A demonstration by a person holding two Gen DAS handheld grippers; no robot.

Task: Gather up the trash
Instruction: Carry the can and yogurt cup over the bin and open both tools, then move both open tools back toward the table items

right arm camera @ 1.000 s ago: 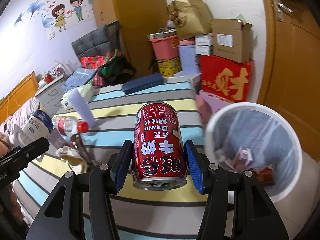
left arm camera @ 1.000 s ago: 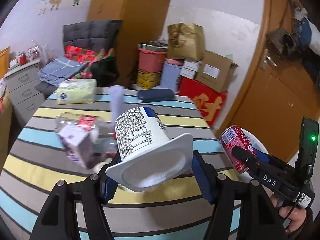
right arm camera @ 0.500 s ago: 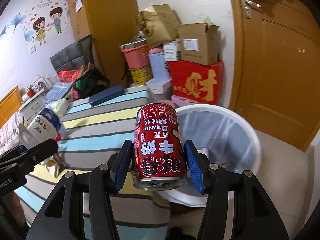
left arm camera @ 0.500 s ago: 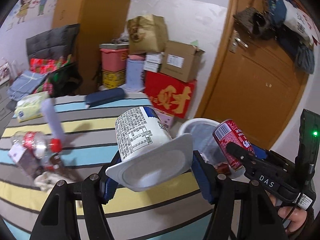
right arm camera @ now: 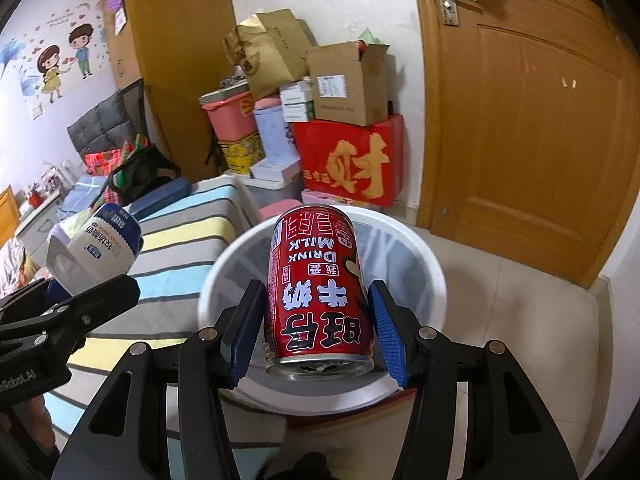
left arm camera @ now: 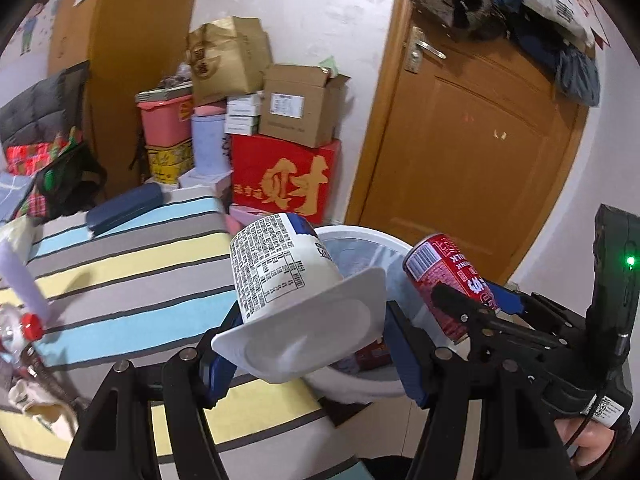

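Trash is nearly in: our right claw (right arm camera: 316,336) squeezes a can (right arm camera: 318,300) over the bin (right arm camera: 424,268). Left claw (left arm camera: 308,346) grips a cup (left arm camera: 284,272); a bottle (left arm camera: 24,328) waits behind.

Both hands have swung away from the striped table (left arm camera: 132,280) toward the door side of the room. A second ago the left gripper (left arm camera: 308,344) held its white yogurt cup (left arm camera: 288,292) over the middle of the table, above the bottle and carton; now the cup hangs past the table's edge, at the near rim of the white trash bin (right arm camera: 434,276). The right gripper (right arm camera: 318,334) has carried the red milk can (right arm camera: 318,292) from above the tabletop to what looks like directly over the bin's mouth. The bottle with the red cap (left arm camera: 30,326) has slid to the left wrist view's far left edge.
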